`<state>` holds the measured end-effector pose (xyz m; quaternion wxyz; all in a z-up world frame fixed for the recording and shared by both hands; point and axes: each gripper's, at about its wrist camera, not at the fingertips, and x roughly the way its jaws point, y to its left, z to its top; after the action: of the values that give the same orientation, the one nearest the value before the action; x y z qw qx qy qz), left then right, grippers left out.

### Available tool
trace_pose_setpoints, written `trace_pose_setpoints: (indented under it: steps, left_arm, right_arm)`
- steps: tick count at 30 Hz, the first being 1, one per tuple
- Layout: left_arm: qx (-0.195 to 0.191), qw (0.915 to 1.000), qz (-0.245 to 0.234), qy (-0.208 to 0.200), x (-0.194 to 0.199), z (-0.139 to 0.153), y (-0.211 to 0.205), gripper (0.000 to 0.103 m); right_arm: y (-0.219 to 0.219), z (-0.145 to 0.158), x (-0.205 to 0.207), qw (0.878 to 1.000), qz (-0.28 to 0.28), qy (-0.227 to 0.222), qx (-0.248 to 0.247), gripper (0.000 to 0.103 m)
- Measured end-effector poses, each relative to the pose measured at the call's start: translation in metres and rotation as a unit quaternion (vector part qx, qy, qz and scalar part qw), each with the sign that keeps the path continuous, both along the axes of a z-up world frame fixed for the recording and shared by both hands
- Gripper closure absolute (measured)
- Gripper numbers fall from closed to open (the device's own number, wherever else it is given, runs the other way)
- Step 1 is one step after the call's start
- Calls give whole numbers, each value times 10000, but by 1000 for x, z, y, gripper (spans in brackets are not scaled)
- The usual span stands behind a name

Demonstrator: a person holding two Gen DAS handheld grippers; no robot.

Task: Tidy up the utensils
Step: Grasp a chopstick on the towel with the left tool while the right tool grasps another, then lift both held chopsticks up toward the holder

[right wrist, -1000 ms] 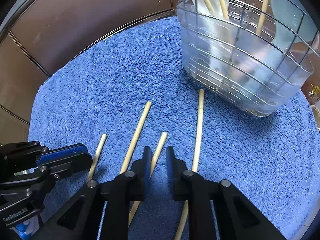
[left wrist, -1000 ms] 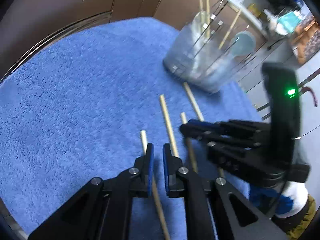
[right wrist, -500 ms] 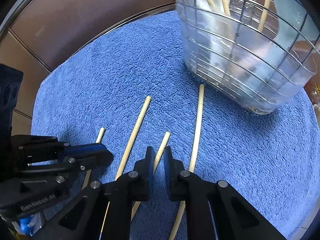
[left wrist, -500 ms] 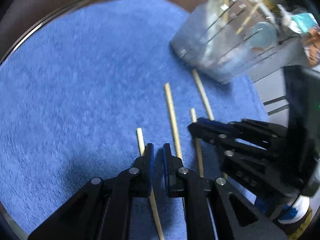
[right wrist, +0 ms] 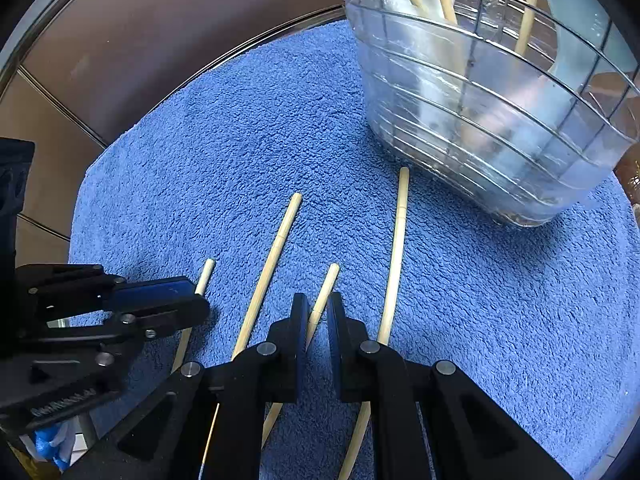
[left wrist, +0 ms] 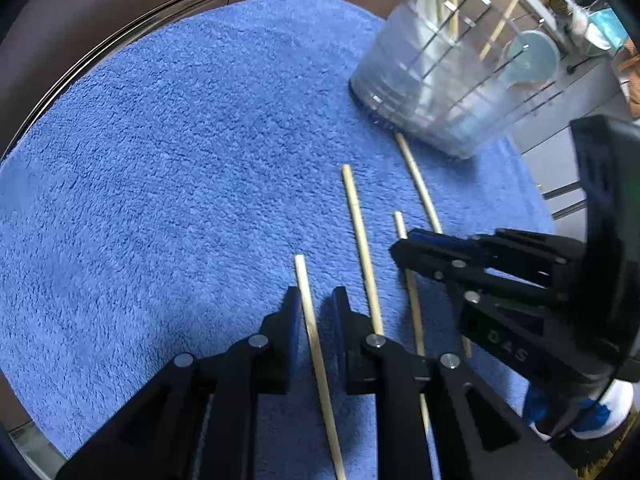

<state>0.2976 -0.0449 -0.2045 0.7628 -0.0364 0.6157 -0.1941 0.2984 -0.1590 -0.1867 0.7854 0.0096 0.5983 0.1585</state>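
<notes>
Several wooden chopsticks lie side by side on a blue towel (left wrist: 160, 168). My left gripper (left wrist: 316, 304) is slightly open, its fingers either side of the leftmost chopstick (left wrist: 310, 312), which still lies on the towel. My right gripper (right wrist: 316, 308) is slightly open around the third chopstick (right wrist: 326, 292). The second chopstick (right wrist: 272, 256) and the fourth chopstick (right wrist: 394, 260) lie free. A wire utensil basket (right wrist: 480, 120) with a clear liner holds several chopsticks and pale spoons at the far right. The right gripper also shows in the left wrist view (left wrist: 416, 248).
The towel (right wrist: 500, 300) lies on a round brown table with a metal rim (right wrist: 120, 92). The basket also shows in the left wrist view (left wrist: 440, 80). Shelving and clutter stand beyond the table at the upper right (left wrist: 592, 32).
My left gripper has shifted left and opened a little, so the leftmost chopstick now lies between its fingers. My right gripper has moved forward and lower over the third chopstick.
</notes>
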Motion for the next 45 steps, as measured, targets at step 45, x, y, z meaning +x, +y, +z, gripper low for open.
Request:
trace_pose_setpoints:
  steps: [45]
  left_arm:
    - [-1111, 9422, 1106, -2960, -136, 106, 77, 99]
  right_arm:
    - [-19, 92, -118, 9793, 103, -1859, 795, 96]
